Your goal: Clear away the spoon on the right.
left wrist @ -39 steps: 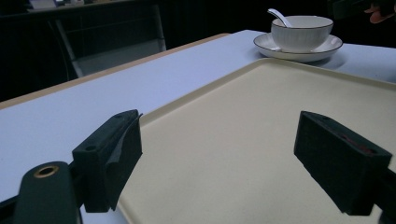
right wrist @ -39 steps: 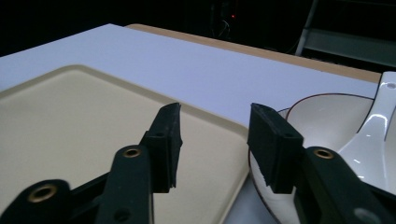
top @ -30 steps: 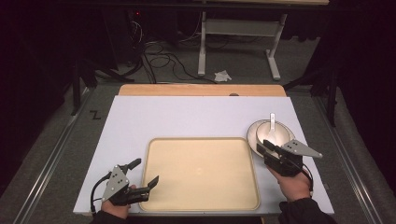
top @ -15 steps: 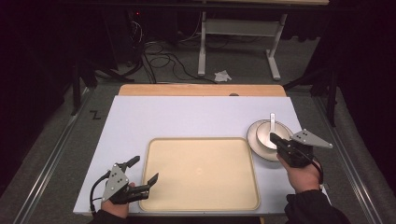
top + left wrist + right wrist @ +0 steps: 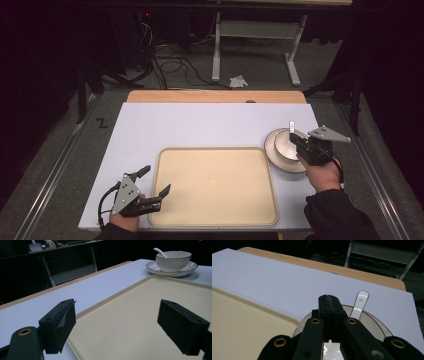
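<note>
A white bowl (image 5: 284, 142) sits on a white plate (image 5: 274, 154) at the table's right, with a white spoon (image 5: 291, 126) leaning in it, handle pointing away. My right gripper (image 5: 296, 142) hovers right over the bowl's near side, jaws pressed together, and I see nothing between them; in the right gripper view the shut tips (image 5: 329, 298) sit just before the spoon handle (image 5: 360, 302). An empty beige tray (image 5: 215, 185) lies at the front centre. My left gripper (image 5: 157, 179) stands open at the tray's front left corner, its jaws (image 5: 117, 322) straddling the rim.
The table has a white top (image 5: 200, 125) with a wooden strip (image 5: 215, 96) along its far edge. Beyond it, cables and a white table frame (image 5: 250, 30) stand on the dark floor. The bowl (image 5: 173, 261) and plate (image 5: 175, 272) lie far off in the left gripper view.
My right gripper has drifted a little to the right and farther from the person, staying over the bowl. The left gripper, bowl and tray have held still.
</note>
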Tool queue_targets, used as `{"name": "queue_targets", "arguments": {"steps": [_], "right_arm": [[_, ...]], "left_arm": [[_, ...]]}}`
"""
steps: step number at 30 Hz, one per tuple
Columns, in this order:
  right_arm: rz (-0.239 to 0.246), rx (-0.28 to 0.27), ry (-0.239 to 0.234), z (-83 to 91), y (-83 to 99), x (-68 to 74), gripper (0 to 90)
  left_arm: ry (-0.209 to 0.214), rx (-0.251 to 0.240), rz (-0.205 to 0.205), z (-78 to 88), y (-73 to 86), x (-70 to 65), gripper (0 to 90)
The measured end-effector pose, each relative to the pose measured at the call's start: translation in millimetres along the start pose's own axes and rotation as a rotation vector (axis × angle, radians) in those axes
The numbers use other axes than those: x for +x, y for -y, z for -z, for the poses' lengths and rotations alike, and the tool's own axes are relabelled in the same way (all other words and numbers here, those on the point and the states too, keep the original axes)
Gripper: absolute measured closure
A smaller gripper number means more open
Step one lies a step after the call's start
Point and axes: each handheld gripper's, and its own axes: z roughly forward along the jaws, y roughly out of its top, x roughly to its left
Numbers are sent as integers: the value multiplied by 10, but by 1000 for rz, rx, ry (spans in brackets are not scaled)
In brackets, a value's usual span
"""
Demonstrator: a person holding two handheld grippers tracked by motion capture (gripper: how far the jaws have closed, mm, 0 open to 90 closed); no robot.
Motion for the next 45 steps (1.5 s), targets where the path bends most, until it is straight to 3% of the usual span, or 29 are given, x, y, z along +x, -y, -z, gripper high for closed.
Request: {"name": "queue_targets", "arguments": {"steps": [12, 20, 26, 30, 34, 45], "right_arm": [[-6, 93, 56, -392, -72, -242, 900], [16, 168, 89, -695, -183, -321, 900], [43, 237, 146, -878, -227, -342, 900], [18, 251, 160, -854, -207, -412, 900], [-12, 261, 175, -707, -165, -531, 900], [-33, 257, 199, -397, -43, -675, 900]], "left_arm": [[-7, -5, -16, -24, -6, -45, 158], [-16, 6, -6, -36, 13, -32, 158], [-16, 11, -1, -37, 22, -22, 158], [-12, 11, 1, -41, 24, -23, 158], [-8, 10, -6, -48, 15, -33, 158], [4, 3, -18, -78, -7, -53, 158]]}}
